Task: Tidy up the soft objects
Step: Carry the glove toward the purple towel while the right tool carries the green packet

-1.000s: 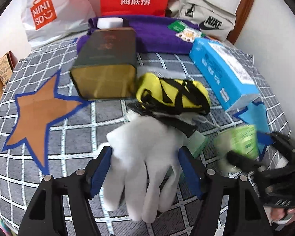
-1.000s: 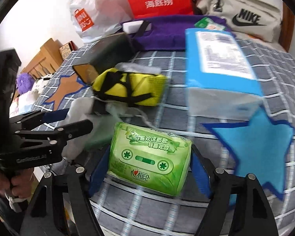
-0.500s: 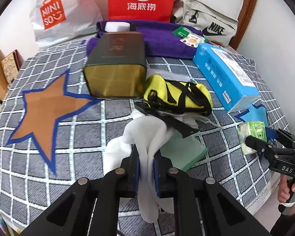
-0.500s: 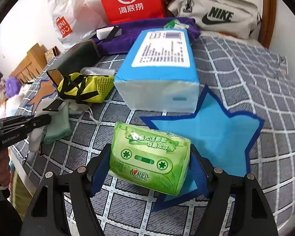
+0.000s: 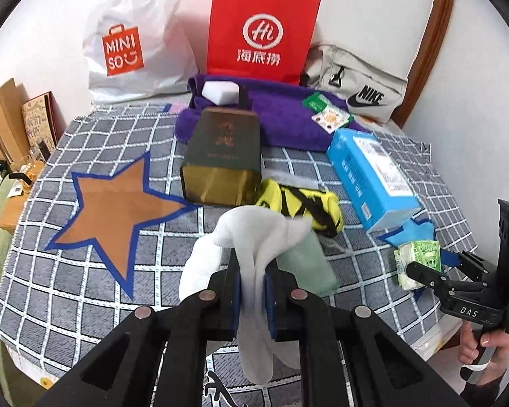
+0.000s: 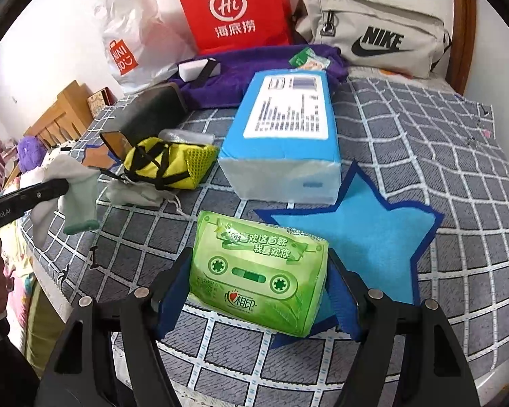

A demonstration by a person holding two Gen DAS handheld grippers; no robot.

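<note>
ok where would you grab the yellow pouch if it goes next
Grip the yellow pouch across its short width at the middle, coming from above. It lies on its side as a soft roll, with black straps crossing there, so jaws can pinch fabric and strap together. Its ends sit close to the dark tin and blue box.

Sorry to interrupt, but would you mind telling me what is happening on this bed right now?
A person is sorting soft items on a checked blanket, holding a gripper in each hand. The left gripper is shut on a white glove, with a pale green cloth hanging beside it. The right gripper is clamped on a green tissue pack, held near a blue star. A brown star, a yellow pouch and a blue box also lie on the blanket.
</note>
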